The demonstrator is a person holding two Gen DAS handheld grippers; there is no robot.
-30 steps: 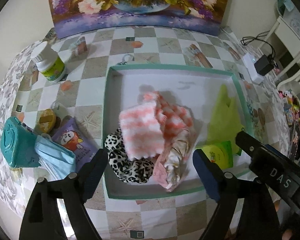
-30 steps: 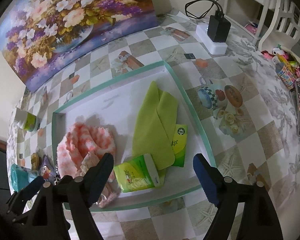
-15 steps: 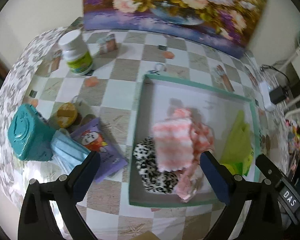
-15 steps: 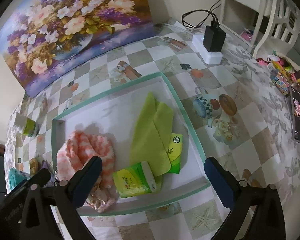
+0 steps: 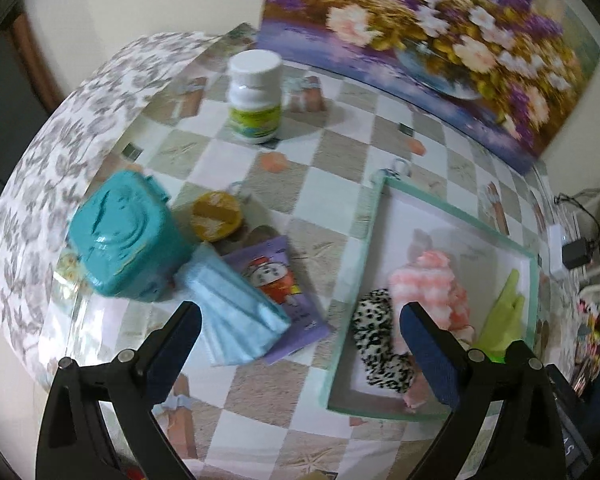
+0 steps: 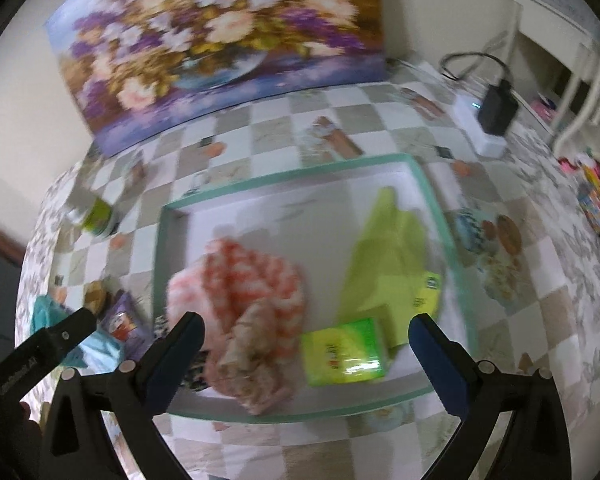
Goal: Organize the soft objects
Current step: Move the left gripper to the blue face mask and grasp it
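Note:
A teal-rimmed white tray (image 5: 370, 240) (image 6: 292, 170) holds a pink-and-white fluffy cloth (image 5: 428, 284) (image 6: 252, 276), a leopard-print piece (image 5: 376, 344), a green cloth (image 6: 384, 260) and a green tissue pack (image 6: 344, 354). Left of the tray lie blue face masks (image 5: 236, 316) on a purple packet (image 5: 280, 280). My left gripper (image 5: 300, 344) is open and empty, above the masks and the tray's left rim. My right gripper (image 6: 304, 356) is open and empty over the tray's near edge.
A teal box (image 5: 128, 236), a yellow round item (image 5: 216, 216) and a white bottle with a green label (image 5: 254, 96) stand on the checkered tablecloth left of the tray. A flower painting (image 6: 220, 40) leans at the back. A charger and power strip (image 6: 488, 120) lie at the right.
My left gripper has swung left, from over the tray to over the masks and packet. My right gripper has shifted slightly left over the tray. Both stay open.

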